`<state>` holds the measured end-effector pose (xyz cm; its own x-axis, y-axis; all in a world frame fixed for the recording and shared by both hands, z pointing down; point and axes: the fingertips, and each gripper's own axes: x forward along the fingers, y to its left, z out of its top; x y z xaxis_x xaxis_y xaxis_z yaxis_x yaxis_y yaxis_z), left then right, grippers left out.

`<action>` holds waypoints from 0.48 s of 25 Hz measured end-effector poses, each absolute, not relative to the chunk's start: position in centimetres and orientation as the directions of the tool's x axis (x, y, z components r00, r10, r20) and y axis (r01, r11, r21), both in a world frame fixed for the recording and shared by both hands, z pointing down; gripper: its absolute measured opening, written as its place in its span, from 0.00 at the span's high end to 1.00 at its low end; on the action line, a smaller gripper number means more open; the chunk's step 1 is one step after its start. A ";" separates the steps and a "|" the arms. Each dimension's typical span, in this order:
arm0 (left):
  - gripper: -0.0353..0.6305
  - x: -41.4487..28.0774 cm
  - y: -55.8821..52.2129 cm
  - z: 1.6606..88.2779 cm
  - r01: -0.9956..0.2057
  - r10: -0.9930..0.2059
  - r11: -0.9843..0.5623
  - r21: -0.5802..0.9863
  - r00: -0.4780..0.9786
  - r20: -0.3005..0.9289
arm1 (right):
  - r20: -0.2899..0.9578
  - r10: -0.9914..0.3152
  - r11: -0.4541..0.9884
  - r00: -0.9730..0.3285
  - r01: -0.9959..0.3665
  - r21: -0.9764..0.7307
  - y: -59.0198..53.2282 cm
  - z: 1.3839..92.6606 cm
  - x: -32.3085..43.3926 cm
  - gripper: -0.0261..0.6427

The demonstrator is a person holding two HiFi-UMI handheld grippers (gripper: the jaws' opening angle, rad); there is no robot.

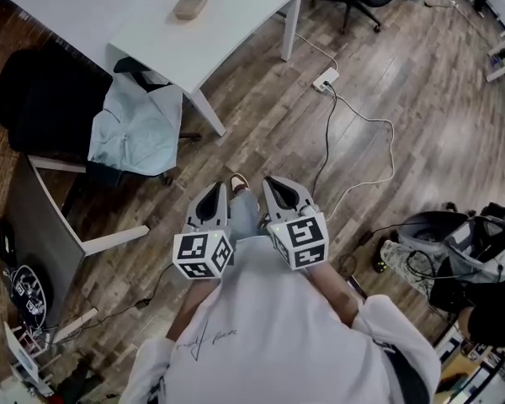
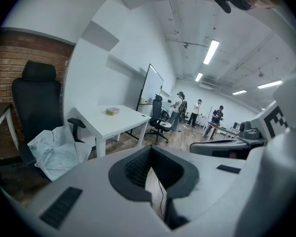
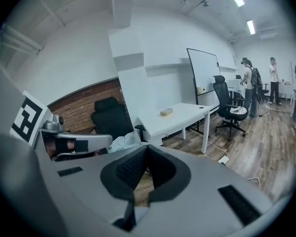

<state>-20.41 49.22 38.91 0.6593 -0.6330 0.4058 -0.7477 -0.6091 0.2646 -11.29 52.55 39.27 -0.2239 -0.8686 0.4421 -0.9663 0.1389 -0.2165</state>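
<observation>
Left tongs (image 1: 213,194): hovering clenched and empty above the wooden floor (image 1: 261,116).
Right tongs (image 1: 275,188): hovering clenched and empty, just beside the left.
Tan block (image 1: 190,4): lying on the white surface (image 1: 227,32), well ahead of both tongs.
Cable (image 1: 330,129): trailing ahead of the right tongs.
</observation>
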 end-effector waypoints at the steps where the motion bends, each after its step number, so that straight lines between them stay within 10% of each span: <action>1: 0.94 -20.4 48.8 39.0 -0.750 -0.634 -0.605 0.269 0.657 0.407 | 0.441 -0.870 0.135 -0.222 -0.966 -0.220 52.3 39.3 -11.1 0.95; 12: 0.94 -18.4 42.3 38.9 -0.723 -0.606 -0.622 0.301 0.688 0.400 | 0.463 -0.863 0.111 -0.203 -0.970 -0.218 47.0 39.4 -8.0 0.95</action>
<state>-18.36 42.34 38.91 0.6881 -0.6056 0.3998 -0.7226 -0.6222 0.3012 -7.96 46.96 39.36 -0.2031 -0.8630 0.4626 -0.9695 0.1111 -0.2183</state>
